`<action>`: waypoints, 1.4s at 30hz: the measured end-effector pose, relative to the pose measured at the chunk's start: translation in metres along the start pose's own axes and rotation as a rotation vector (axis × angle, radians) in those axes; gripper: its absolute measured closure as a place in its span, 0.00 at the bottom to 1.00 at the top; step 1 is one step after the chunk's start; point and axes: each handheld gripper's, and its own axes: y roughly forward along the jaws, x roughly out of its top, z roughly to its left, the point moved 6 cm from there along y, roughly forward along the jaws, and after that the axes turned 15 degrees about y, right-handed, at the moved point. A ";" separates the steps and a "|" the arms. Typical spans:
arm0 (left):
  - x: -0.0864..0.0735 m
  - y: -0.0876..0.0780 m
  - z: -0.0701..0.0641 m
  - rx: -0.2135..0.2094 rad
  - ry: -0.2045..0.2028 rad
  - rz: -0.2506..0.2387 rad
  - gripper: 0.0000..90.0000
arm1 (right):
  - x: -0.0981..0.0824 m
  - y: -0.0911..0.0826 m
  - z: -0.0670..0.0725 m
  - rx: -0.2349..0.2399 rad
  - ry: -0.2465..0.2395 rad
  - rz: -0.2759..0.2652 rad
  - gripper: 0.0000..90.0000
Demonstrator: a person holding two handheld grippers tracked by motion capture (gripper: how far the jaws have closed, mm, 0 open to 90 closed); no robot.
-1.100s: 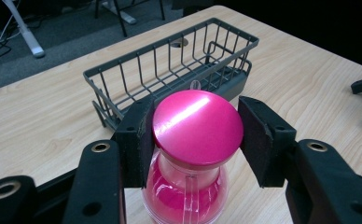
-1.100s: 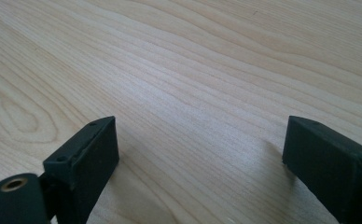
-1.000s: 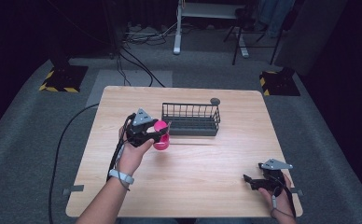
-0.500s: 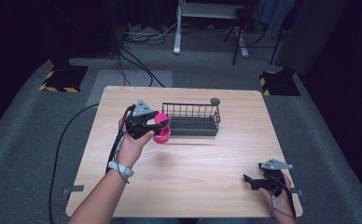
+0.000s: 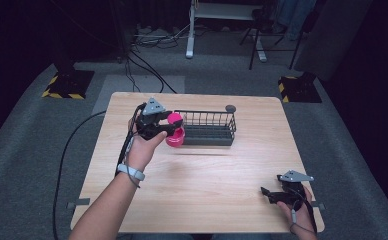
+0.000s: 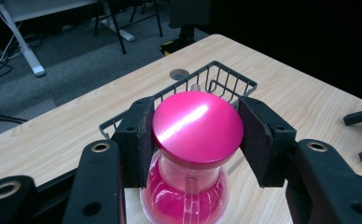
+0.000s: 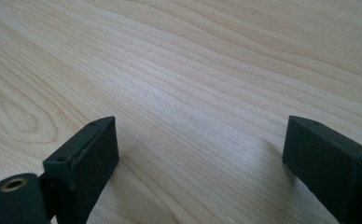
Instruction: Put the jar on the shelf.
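A pink jar [image 5: 175, 135] with a glossy pink lid [image 6: 197, 127] is gripped by the left hand-held gripper [image 5: 169, 126], left of centre in the high view. In the left gripper view the two black jaws are seen pressed against opposite sides of the lid, with the clear pink body of the jar hanging below them. The jar is held just beside the left end of a black wire basket [image 5: 207, 127], which stands on the wooden counter [image 5: 207, 175] in the upper middle of the frame. A small dark round fitting [image 5: 230, 108] is set in the counter just behind the basket. The right hand-held gripper [image 5: 269, 192] is rested low at the lower right of the high view, well apart from the jar and basket. In the right gripper view its jaws are spread wide, with bare wood grain between them and nothing held.
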 end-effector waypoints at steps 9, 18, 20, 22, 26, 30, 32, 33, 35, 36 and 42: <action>0.018 0.011 0.005 -0.007 0.003 -0.015 0.54 | 0.000 0.000 0.000 0.000 0.000 0.000 0.12; 0.034 0.022 0.011 -0.007 0.012 -0.023 0.54 | 0.000 0.000 0.000 0.000 0.000 0.000 0.12; 0.037 0.026 0.013 -0.008 0.010 -0.025 0.54 | 0.000 0.000 0.000 0.000 0.000 0.000 0.12; 0.040 0.029 0.015 -0.010 0.005 -0.032 0.54 | 0.000 0.000 0.000 0.000 0.000 0.000 0.12; 0.045 0.036 0.017 -0.009 0.006 -0.035 0.54 | 0.000 0.000 0.000 0.000 0.000 0.000 0.12; 0.049 0.044 0.018 -0.007 0.011 -0.035 0.54 | 0.000 0.000 0.000 0.000 0.000 0.000 0.12; 0.051 0.050 0.019 -0.009 0.009 -0.038 0.54 | 0.000 0.000 0.000 0.000 0.000 0.000 0.12; 0.051 0.051 0.019 -0.008 0.010 -0.037 0.54 | 0.000 0.000 0.000 0.000 0.000 0.000 0.12; 0.052 0.056 0.020 -0.009 0.012 -0.037 0.54 | 0.000 0.000 0.000 0.000 0.000 0.000 0.12; 0.052 0.058 0.020 -0.008 0.014 -0.038 0.54 | 0.000 0.000 0.000 0.000 0.000 0.000 0.12; 0.053 0.072 0.021 -0.002 0.016 -0.039 0.54 | 0.000 0.000 0.000 0.004 -0.005 0.001 0.12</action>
